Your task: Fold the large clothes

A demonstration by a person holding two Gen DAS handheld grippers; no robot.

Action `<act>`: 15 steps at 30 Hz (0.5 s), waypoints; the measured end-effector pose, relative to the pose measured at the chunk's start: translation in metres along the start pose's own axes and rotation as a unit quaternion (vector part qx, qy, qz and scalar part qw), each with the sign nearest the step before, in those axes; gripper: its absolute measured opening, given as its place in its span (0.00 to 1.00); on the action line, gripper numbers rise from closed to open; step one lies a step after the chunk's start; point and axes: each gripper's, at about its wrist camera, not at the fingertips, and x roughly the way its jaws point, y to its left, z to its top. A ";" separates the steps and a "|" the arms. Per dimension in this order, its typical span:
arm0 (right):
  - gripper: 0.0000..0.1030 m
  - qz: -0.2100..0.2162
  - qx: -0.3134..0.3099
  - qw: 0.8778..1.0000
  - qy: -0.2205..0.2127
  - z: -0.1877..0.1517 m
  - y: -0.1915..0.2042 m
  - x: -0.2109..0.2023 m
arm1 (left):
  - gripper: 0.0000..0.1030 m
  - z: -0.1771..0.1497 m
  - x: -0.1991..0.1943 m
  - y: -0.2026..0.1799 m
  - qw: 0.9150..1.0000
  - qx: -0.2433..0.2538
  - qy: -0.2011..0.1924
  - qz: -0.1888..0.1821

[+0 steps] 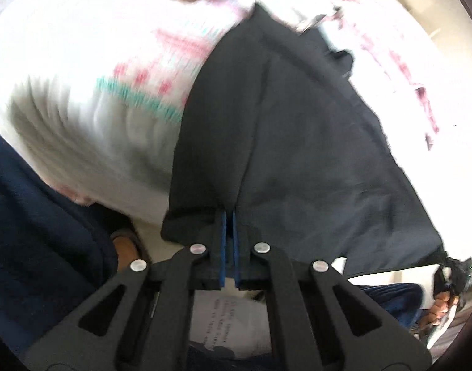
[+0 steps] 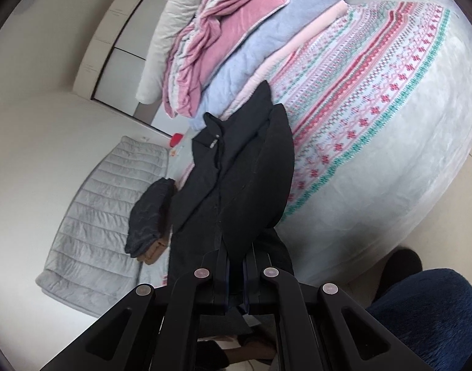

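Black jaws of the left gripper (image 1: 229,216) are pinched shut on the hem of the black coat (image 1: 297,142). Only a thin fold of cloth sits between the blue pads (image 1: 224,247). The right gripper (image 2: 235,253) has its jaws closed on another part of the same coat, where a thick bunch of cloth goes in between them.

Most of the coat lies stretched over the bed (image 2: 390,185), across the patterned blanket (image 2: 368,92), with its collar end far from the right gripper. A small folded dark pile (image 2: 149,216) sits beside it.

I think the coat is soft and floppy, and a bit heavy because it is big. It will sag and swing when lifted. It does not look slippery or easy to break. Good places to hold are the hem, the corners and the shoulders, where the cloth is thick and flat.
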 end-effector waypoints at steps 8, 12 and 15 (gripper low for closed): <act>0.05 0.032 0.000 0.999 -0.030 0.002 0.019 -0.025 | 0.03 0.011 -0.036 0.005 0.998 -0.033 -0.022 -0.057; 0.05 0.044 -0.007 0.998 -0.046 0.001 0.029 -0.044 | 0.03 0.012 -0.067 0.006 0.993 -0.046 -0.055 -0.092; 0.05 0.049 -0.017 0.997 -0.054 0.003 0.040 -0.052 | 0.03 0.014 -0.085 -0.006 0.992 -0.023 -0.080 -0.095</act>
